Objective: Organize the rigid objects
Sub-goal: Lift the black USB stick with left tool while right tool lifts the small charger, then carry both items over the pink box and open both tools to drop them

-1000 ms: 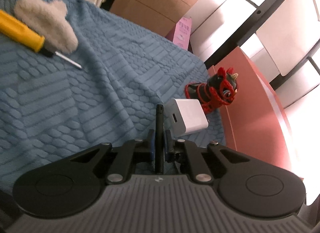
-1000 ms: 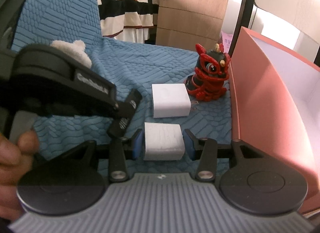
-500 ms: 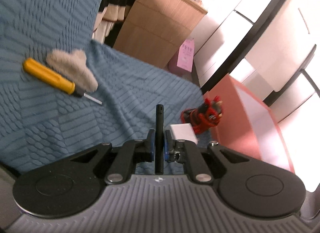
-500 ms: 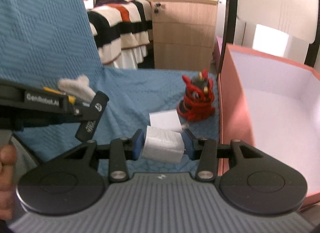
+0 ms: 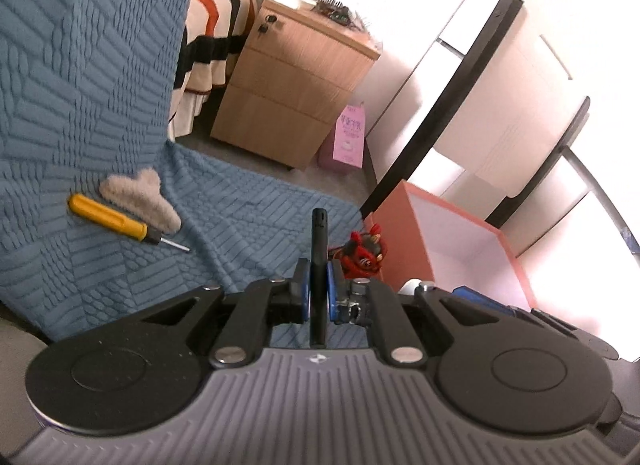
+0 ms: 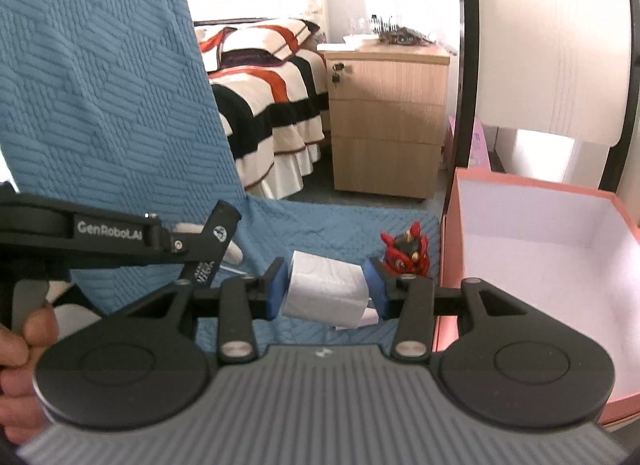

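Observation:
My left gripper point(image 5: 318, 285) is shut on a thin black stick point(image 5: 319, 237) that stands up between its blue pads. It hangs above the blue quilted cover point(image 5: 240, 217). My right gripper point(image 6: 327, 291) is shut on a white block point(image 6: 324, 285), held in the air left of the open pink box point(image 6: 540, 249). A red and black lion toy point(image 6: 406, 251) stands on the cover beside the box wall. Under the held block, a corner of a white charger point(image 6: 370, 317) shows. A yellow screwdriver point(image 5: 108, 217) and a fluffy beige piece point(image 5: 138, 199) lie at the left.
The pink box point(image 5: 460, 249) is open with a bare white inside. Behind stand a wooden drawer cabinet point(image 5: 292, 93), a striped bed point(image 6: 264, 77) and a pink paper bag point(image 5: 350, 137). A person's hand point(image 6: 20, 345) holds the left gripper's handle.
Both grippers have risen with the black stick and the white block still held. The toy, charger and screwdriver now look smaller and lower, and the box's inside has come into view.

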{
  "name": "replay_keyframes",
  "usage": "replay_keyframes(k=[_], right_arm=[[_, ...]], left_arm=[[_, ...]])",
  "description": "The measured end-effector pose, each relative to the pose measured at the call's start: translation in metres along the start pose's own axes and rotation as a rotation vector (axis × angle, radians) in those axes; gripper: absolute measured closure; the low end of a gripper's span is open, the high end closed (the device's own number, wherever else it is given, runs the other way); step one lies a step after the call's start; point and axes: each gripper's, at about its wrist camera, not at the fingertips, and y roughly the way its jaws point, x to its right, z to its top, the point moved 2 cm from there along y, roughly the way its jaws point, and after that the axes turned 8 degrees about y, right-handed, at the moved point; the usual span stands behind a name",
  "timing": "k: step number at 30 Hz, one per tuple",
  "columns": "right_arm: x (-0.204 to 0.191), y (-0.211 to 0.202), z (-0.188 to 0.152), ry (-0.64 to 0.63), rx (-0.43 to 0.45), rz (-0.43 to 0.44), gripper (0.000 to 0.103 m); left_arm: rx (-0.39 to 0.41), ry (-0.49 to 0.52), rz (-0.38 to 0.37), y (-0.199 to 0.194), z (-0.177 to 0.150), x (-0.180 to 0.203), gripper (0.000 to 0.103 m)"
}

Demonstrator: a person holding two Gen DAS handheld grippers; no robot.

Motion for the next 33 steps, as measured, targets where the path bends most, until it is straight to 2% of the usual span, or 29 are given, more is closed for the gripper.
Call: replay_keyframes(k=[14,27,33], right_arm=[[0.045,-0.031,0.019,0.035,0.066,-0.054,0.057],[0.118,-0.055,0.030,0.082,0.083,-0.141,0.057],[0.161,-0.046,0.026,0.142,0.033,-0.168,0.057]], left_arm=[[0.013,0.069,-0.096,0.006,0.016,0.079,0.092],[-0.022,0.107,-0.167,0.052,0.021,0.167,0.092],[-0.073,0.102,-0.205,0.087,0.021,0.199,0.092]])
